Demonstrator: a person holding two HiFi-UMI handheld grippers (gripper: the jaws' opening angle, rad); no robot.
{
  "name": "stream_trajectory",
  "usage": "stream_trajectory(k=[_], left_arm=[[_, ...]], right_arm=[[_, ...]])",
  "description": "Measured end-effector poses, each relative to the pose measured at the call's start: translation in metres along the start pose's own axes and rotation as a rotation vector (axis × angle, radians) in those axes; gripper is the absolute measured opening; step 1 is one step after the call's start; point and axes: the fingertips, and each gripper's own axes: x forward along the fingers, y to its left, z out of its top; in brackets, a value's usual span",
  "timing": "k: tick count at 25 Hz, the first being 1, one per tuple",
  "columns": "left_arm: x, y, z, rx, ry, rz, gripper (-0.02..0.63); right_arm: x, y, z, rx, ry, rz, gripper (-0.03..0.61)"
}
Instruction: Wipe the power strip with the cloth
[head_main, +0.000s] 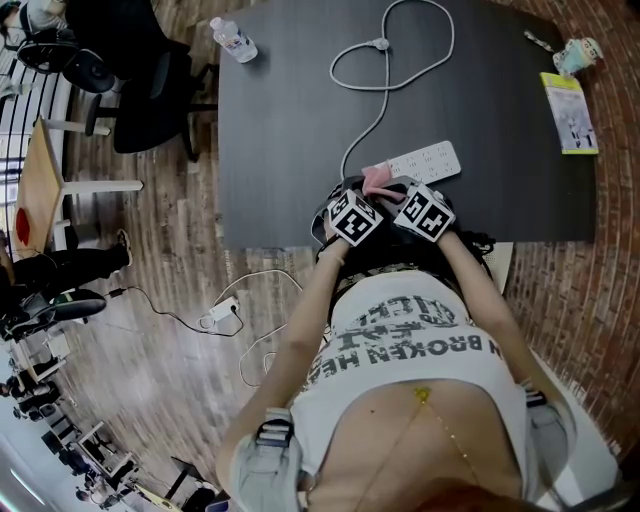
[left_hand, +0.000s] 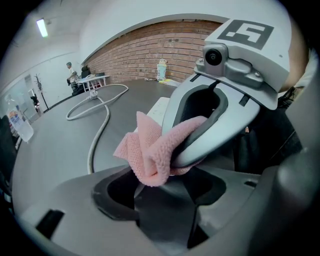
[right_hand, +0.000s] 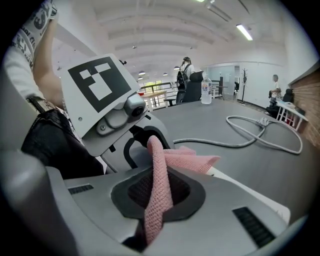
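Observation:
At the near edge of the dark table (head_main: 290, 130), both grippers meet just in front of the white power strip (head_main: 430, 162). A pink cloth (head_main: 377, 180) bunches between them. My right gripper (head_main: 395, 192) is shut on the cloth (right_hand: 160, 170), which runs down between its jaws (right_hand: 155, 200). In the left gripper view the right gripper (left_hand: 185, 150) pinches the cloth (left_hand: 150, 150) directly above my left gripper (left_hand: 165, 200), whose jaws stand open with the cloth's lower fold hanging at their gap. The power strip (left_hand: 157, 107) lies just behind, partly hidden by the cloth.
The strip's white cable (head_main: 385, 90) loops across the table's middle. A water bottle (head_main: 233, 40) lies at the far left corner, and a yellow leaflet (head_main: 570, 112) and a small cup (head_main: 578, 55) sit at the right. An office chair (head_main: 150, 100) stands left of the table.

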Motion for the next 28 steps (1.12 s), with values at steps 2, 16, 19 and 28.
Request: stream_trajectory(k=[2,16,19,28], left_arm=[[0.000,0.000,0.000,-0.002,-0.001,-0.002,0.268],[-0.001,0.000,0.000,-0.001,0.000,0.001,0.268],[-0.001,0.001,-0.001,0.000,-0.001,0.001,0.268],[-0.001,0.000,-0.001,0.001,0.000,0.001,0.268]], right_arm=[[0.000,0.000,0.000,0.000,-0.002,-0.003,0.017],[-0.006,-0.008,-0.005,-0.035,0.028,-0.016,0.017],[-0.009,-0.014,-0.008,-0.042,0.045,-0.034,0.017],[-0.018,-0.023,-0.014,-0.066,0.084,-0.035,0.017]])
